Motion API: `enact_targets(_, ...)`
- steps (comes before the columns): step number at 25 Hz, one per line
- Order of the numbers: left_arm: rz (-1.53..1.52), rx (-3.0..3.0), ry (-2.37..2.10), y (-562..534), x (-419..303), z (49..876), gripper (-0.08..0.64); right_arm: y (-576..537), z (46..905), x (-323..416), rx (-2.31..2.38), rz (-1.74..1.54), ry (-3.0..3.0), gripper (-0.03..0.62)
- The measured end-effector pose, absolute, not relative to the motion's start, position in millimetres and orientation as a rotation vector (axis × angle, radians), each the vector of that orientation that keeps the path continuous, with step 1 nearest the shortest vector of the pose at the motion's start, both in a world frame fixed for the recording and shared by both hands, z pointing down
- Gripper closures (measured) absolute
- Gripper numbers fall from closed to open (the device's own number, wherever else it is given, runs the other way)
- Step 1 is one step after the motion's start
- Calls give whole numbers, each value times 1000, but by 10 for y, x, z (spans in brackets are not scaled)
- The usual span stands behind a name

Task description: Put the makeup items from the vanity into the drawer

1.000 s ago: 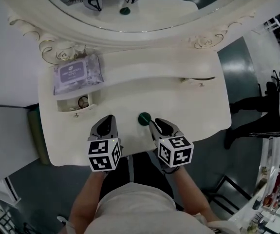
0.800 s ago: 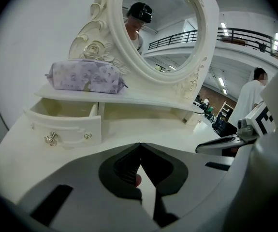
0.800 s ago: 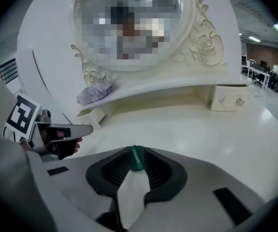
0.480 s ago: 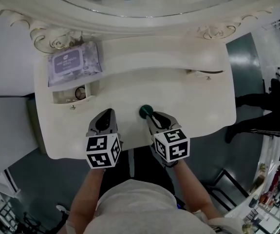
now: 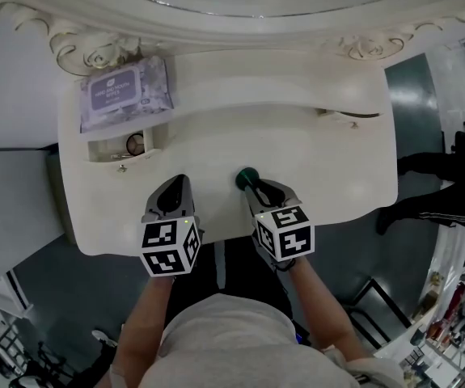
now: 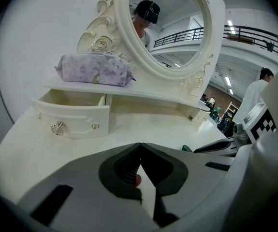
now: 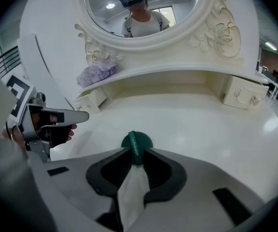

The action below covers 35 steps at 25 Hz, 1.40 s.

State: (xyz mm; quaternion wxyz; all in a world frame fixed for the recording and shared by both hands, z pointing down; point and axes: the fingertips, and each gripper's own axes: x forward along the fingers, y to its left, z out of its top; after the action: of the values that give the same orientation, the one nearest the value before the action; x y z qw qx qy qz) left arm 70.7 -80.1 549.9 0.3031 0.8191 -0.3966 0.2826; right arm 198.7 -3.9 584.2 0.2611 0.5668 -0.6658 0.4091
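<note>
A cream vanity worktop [image 5: 321,176] with a curved front edge stands under an oval mirror [image 7: 139,13] in a carved frame, with dark floor around it. The makeup item in play is a round green compact [image 5: 245,177] just above the middle of the worktop, near its front edge. It is turned on edge and pinched between the two pads of the right claw [image 5: 255,184], which is clenched on its rim. The left claw [image 5: 179,183] hovers at about 9 o'clock from the compact, near it but apart. Its jaws are drawn together at the tips; a small pink speck shows in the gap behind them, and I cannot tell what it is. At about 10 o'clock from the compact a small drawer [image 5: 101,152] stands pulled open under the raised shelf, with a round ringed item [image 5: 135,144] inside. A lilac pack of wipes [image 5: 125,94] lies on the shelf right above that drawer. At about 2 o'clock sits a second small drawer [image 7: 245,96].
</note>
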Motion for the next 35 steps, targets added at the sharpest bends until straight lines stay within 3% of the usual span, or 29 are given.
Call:
enact_targets(17, 730, 2176, -1077, -786, 658, 5381, 555, -67, 5800, 2056, 1570, 1052, -1768, 565)
enact_targets(35, 621, 2157, -1217, -824, 190, 5038, 555, -235, 5352, 1806, 1578, 960, -1875, 571)
